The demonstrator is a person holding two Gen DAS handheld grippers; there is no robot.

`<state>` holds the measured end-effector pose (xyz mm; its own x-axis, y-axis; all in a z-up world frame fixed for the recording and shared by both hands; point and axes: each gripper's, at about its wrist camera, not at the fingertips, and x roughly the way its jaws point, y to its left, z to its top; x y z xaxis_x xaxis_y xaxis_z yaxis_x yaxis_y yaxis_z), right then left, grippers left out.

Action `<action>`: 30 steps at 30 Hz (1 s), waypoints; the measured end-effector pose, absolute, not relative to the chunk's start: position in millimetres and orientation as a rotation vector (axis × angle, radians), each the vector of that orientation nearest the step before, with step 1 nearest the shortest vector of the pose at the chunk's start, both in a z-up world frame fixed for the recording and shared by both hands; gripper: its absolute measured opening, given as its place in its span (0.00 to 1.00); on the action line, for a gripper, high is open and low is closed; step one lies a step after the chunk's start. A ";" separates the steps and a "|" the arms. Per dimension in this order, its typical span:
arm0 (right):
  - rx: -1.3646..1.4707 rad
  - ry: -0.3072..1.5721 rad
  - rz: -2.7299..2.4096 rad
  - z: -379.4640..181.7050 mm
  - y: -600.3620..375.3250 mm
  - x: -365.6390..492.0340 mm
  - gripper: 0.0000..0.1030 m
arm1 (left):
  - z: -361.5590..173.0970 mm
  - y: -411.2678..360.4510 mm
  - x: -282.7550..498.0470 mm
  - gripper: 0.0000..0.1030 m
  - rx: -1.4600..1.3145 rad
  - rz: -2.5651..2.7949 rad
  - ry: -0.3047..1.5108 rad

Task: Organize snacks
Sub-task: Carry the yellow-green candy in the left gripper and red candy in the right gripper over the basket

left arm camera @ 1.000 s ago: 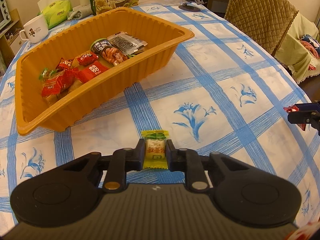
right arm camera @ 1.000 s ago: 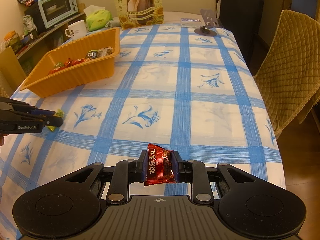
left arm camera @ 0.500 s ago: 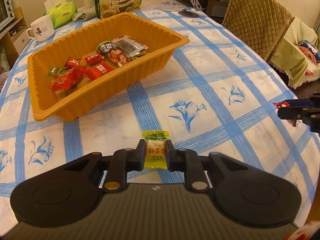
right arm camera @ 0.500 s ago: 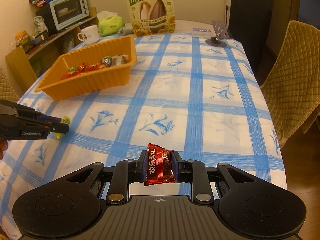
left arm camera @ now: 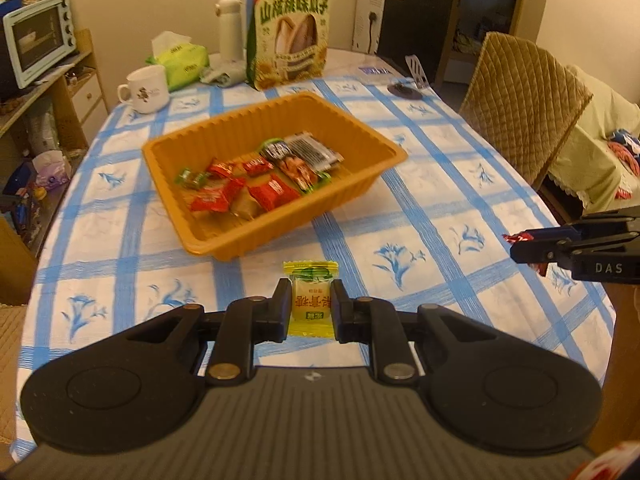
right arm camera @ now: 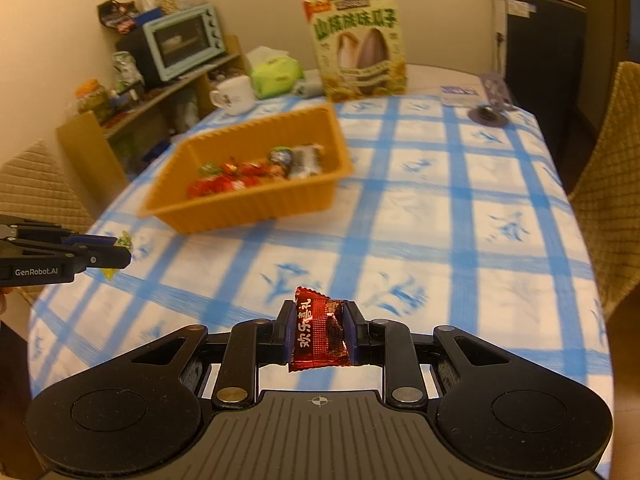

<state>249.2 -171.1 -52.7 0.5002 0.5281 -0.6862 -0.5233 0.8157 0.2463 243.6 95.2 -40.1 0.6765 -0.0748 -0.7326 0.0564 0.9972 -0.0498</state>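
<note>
My left gripper (left arm camera: 311,304) is shut on a yellow-green wrapped candy (left arm camera: 311,296), held above the tablecloth in front of the orange tray (left arm camera: 224,248). The tray holds several wrapped snacks (left arm camera: 256,184). My right gripper (right arm camera: 318,328) is shut on a dark red wrapped candy (right arm camera: 319,330), held above the table to the right of the tray (right arm camera: 248,208). The right gripper shows at the right edge of the left wrist view (left arm camera: 520,242). The left gripper shows at the left edge of the right wrist view (right arm camera: 120,254).
A sunflower-seed box (left arm camera: 289,32), white mug (left arm camera: 146,90), green tissue pack (left arm camera: 178,62) and white bottle (left arm camera: 230,28) stand at the table's far end. A phone stand (left arm camera: 412,80) is at the far right. A quilted chair (left arm camera: 520,100) stands right; a shelf with a toaster oven (left arm camera: 38,38) left.
Both grippers have risen and tilted up, so the tray looks farther and more of the room shows. Each still holds its candy.
</note>
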 end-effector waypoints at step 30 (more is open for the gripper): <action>0.011 0.687 0.667 -6.7 -77.5 343.8 0.25 | -20.0 148.7 334.7 0.17 0.010 -0.080 0.756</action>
<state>343.8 -77.5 -6.7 0.5755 0.5734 -0.5831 -0.5667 0.7937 0.2211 334.7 148.7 -20.0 0.7250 -0.0691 -0.6853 0.0767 0.9969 -0.0195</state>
